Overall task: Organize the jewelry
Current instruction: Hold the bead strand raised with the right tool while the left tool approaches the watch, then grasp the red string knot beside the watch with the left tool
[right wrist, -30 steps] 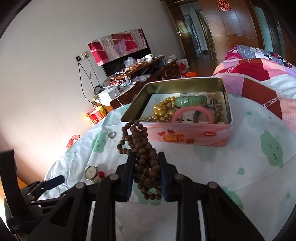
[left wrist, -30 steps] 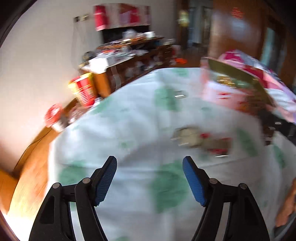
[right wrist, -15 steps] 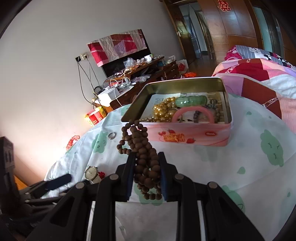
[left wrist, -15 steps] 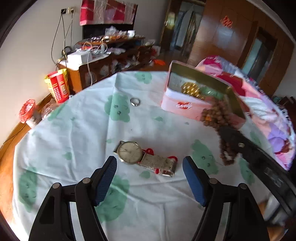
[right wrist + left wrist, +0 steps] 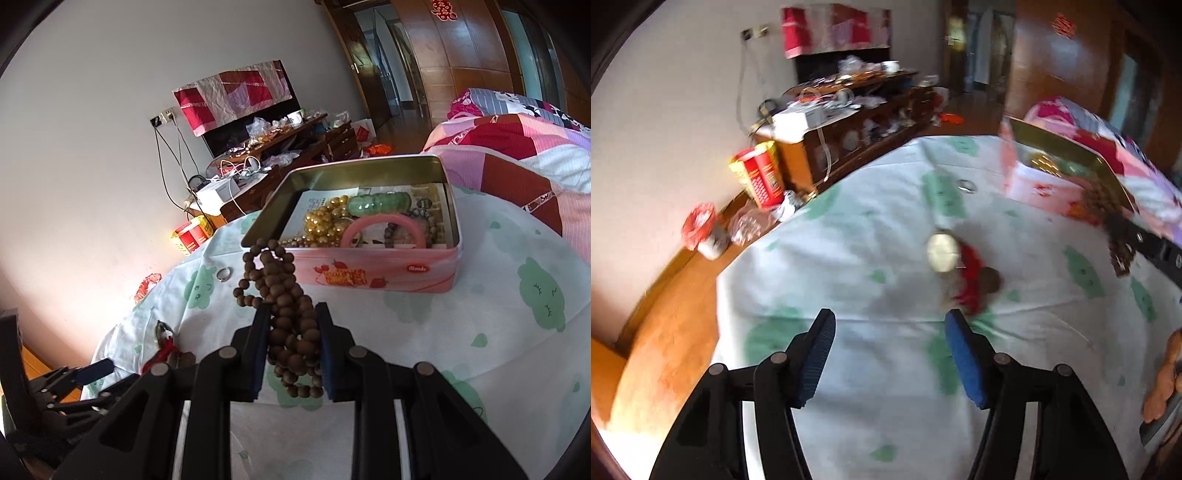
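My right gripper (image 5: 291, 314) is shut on a brown wooden bead string (image 5: 284, 306) and holds it in front of the open pink tin (image 5: 388, 269), which holds gold beads, a green bracelet and a pink bangle. A silver ring (image 5: 224, 273) lies on the cloth left of the tin. My left gripper (image 5: 890, 325) is open and empty above the cloth, just short of a wristwatch with red cord (image 5: 955, 266). The watch also shows in the right wrist view (image 5: 166, 343). The ring (image 5: 967, 185) and tin (image 5: 1045, 184) lie beyond it.
The table has a white cloth with green prints (image 5: 480, 332). A cluttered wooden cabinet (image 5: 849, 122) and red and yellow boxes (image 5: 759, 173) stand by the wall at left. A patchwork quilt bed (image 5: 517, 155) lies at right.
My left gripper has swung left and closer to the watch; its view is blurred. The right gripper still holds the bead string before the tin, almost still.
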A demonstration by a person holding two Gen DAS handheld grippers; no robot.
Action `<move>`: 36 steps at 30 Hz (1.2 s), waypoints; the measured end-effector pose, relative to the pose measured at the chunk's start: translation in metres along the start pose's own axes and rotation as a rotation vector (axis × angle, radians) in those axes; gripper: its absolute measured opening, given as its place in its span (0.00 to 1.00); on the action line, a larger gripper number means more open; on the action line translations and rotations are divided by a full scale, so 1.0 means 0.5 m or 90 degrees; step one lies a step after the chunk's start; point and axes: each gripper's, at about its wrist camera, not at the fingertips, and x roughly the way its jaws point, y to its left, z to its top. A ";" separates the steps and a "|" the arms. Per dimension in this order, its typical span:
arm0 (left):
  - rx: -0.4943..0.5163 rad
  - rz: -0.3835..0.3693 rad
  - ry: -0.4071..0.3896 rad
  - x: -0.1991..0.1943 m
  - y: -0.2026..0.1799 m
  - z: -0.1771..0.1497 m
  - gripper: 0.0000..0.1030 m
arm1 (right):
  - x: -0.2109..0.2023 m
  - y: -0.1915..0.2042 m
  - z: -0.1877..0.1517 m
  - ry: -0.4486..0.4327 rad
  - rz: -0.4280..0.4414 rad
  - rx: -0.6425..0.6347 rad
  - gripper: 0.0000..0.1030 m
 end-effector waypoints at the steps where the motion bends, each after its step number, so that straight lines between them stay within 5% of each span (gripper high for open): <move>1: -0.009 0.001 -0.001 0.002 0.006 0.002 0.61 | 0.000 0.000 0.000 0.000 0.000 -0.001 0.27; 10: 0.001 -0.036 -0.044 -0.002 -0.033 0.018 0.61 | 0.004 0.003 -0.004 0.005 -0.004 -0.004 0.27; 15: 0.000 -0.051 -0.006 0.040 -0.050 0.026 0.55 | 0.008 0.007 -0.006 0.008 -0.005 -0.012 0.27; 18: 0.020 -0.026 -0.028 0.023 -0.062 0.017 0.55 | 0.009 0.009 -0.008 0.009 -0.007 -0.018 0.27; 22: 0.058 -0.075 -0.095 -0.020 -0.079 0.014 0.33 | 0.011 0.010 -0.007 0.012 -0.006 -0.017 0.27; 30: 0.023 -0.156 -0.061 0.009 -0.085 0.020 0.32 | 0.011 0.013 -0.009 0.015 -0.003 -0.017 0.27; 36: 0.044 -0.161 -0.055 0.017 -0.108 0.020 0.18 | 0.012 0.012 -0.009 0.020 -0.004 -0.015 0.27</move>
